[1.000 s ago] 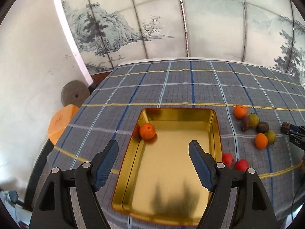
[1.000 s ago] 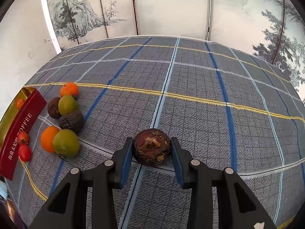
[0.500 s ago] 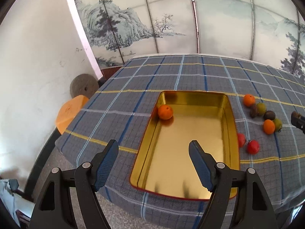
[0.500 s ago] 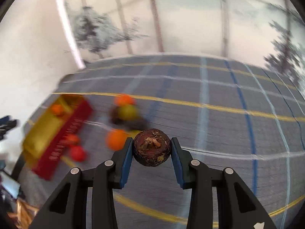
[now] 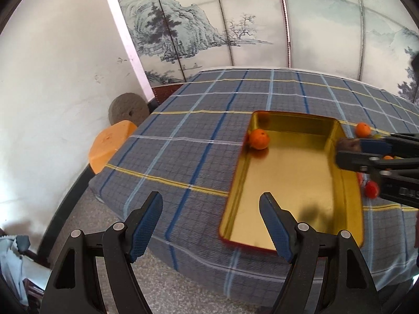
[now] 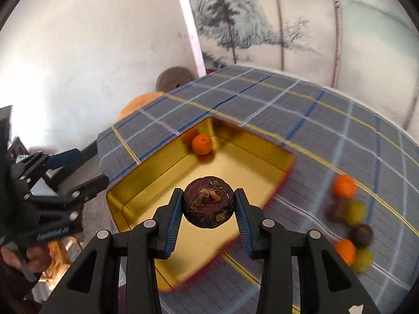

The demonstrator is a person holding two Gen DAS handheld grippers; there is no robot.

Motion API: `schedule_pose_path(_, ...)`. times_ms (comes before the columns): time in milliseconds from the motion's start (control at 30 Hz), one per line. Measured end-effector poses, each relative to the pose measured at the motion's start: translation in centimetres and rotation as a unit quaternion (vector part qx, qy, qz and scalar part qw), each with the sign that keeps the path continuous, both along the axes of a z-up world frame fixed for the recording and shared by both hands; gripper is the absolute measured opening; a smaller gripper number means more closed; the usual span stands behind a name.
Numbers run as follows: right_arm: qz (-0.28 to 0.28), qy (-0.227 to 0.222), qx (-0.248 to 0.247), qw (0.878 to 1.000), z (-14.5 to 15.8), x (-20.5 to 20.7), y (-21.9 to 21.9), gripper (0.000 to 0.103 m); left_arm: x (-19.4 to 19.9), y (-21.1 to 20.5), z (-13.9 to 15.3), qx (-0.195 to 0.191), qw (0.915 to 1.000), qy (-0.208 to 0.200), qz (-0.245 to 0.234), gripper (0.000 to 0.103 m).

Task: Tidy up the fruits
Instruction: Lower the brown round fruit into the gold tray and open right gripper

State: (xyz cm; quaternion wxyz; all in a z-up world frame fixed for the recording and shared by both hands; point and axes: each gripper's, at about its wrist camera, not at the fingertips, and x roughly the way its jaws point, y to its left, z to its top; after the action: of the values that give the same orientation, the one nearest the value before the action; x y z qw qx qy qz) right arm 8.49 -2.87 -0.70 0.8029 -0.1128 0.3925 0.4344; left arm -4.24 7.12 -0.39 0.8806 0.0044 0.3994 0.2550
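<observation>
Dark fruit [image 6: 208, 204]: round, deep maroon-brown, rough skin, dried brown stalk and leaf remnants on the upward face. Pinched between the two blue pads of the right gripper [image 6: 208, 209], hanging above the near part of the gold tray [image 6: 262, 145].

Gold tray: rectangular, shiny gold inside, red outer wall; no writing readable on it here. It rests on a grey-blue checked tablecloth [image 5: 199, 136].

Orange fruit [image 5: 258, 139]: round, bright, lies inside the tray in its far left corner, against the wall.

Loose fruits [image 6: 351, 222]: orange, yellow-green and dark brown, blurred, clustered on the cloth to the right of the tray.

Left gripper [image 5: 210, 225]: jaws spread wide, nothing between them, near the tray's near left corner.

Folding screen [image 5: 199, 34]: ink landscape; its small red seal is illegible.
</observation>
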Motion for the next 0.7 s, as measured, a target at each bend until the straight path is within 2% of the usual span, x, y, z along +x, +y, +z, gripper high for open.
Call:
schedule_pose_path(233, 0.019, 0.026, -0.039, 0.999, -2.8, 0.3, 4.8, 0.036, -1.0, 1.3, -0.7, 0.009, 0.9999, 0.006, 0.007, 0.077)
schedule_pose_path(367, 0.022, 0.031, -0.056, 0.998, -3.9, 0.9, 6.7, 0.036, -1.4, 2.2, -1.0, 0.000, 0.9999, 0.007, 0.014, 0.077)
schedule_pose_path(567, 0.016, 0.011, -0.082, 0.996, -4.7, 1.9, 9.3, 0.038, -2.0, 2.8, -1.1, -0.001, 0.9997, 0.010, 0.021, 0.077)
schedule_pose_path(600, 0.014, 0.013, -0.074, 0.997, -4.5, 2.3, 9.5, 0.046, -2.0, 2.9, -1.1, -0.002, 0.9997, 0.011, 0.022, 0.077)
schedule_pose_path(633, 0.007, 0.015, -0.052, 0.998, -3.8, 2.7, 9.3, 0.062, -2.0, 2.9, -1.1, -0.003, 0.9997, 0.012, 0.023, 0.077)
schedule_pose_path(700, -0.013, 0.001, -0.001, 1.000, -2.0, 3.0, 7.9, 0.074, -2.2, 3.1, -1.0, -0.003, 0.9997, 0.010, 0.023, 0.077)
